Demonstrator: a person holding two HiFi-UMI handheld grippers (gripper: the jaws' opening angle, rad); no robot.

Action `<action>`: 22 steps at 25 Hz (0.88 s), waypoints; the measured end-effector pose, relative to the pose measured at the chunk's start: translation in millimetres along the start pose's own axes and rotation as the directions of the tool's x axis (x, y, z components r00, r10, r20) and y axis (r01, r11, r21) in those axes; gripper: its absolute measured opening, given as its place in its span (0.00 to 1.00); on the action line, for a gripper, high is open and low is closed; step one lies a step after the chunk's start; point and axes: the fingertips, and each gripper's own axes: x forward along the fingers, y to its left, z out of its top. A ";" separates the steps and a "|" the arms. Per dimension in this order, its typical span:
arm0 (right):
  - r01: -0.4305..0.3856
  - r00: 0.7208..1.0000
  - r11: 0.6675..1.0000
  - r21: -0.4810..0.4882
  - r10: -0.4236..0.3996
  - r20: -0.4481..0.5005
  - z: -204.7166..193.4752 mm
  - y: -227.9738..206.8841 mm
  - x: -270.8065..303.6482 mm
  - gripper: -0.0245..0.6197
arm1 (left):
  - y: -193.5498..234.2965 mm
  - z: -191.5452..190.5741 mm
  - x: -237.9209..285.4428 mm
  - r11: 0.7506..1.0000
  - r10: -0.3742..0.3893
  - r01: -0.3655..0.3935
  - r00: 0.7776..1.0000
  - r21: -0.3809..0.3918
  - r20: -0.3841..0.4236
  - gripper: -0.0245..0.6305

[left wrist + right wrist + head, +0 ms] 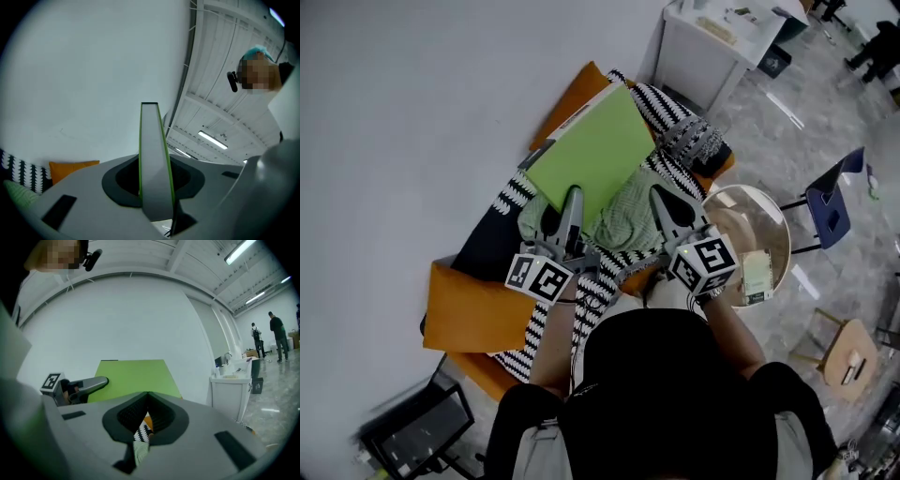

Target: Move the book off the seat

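Note:
A green-covered book (595, 150) hangs above the orange seat (464, 314) and its black-and-white blanket (666, 108). My left gripper (572, 199) is shut on the book's near left edge. In the left gripper view the book (152, 154) stands edge-on between the jaws, whose pads press on both covers. My right gripper (661, 199) sits at the book's near right edge with its jaws together. In the right gripper view the green cover (133, 376) lies flat just beyond the right gripper (147, 397). I cannot tell whether it touches the book.
A pale green knitted throw (623, 220) lies on the seat under the grippers. A round side table (750, 234) stands to the right, with a blue chair (830, 202) beyond it. A white cabinet (703, 42) stands behind. Two people (276, 333) stand far off.

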 end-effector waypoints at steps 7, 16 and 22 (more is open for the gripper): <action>0.090 0.994 0.996 -0.023 -0.089 0.057 24.7 -29.5 -38.1 0.06 | -56.5 -13.7 33.2 0.973 -0.085 0.098 0.994 0.210 -0.072 0.24; 0.251 0.959 0.967 0.049 -0.255 0.120 37.8 -77.3 -98.5 0.06 | -121.9 -62.6 63.6 0.926 -0.214 0.258 0.960 0.278 -0.179 0.24; 0.355 0.919 0.933 0.062 -0.360 0.157 38.4 -90.5 -146.1 0.06 | -158.3 -95.1 68.3 0.890 -0.302 0.369 0.917 0.267 -0.260 0.24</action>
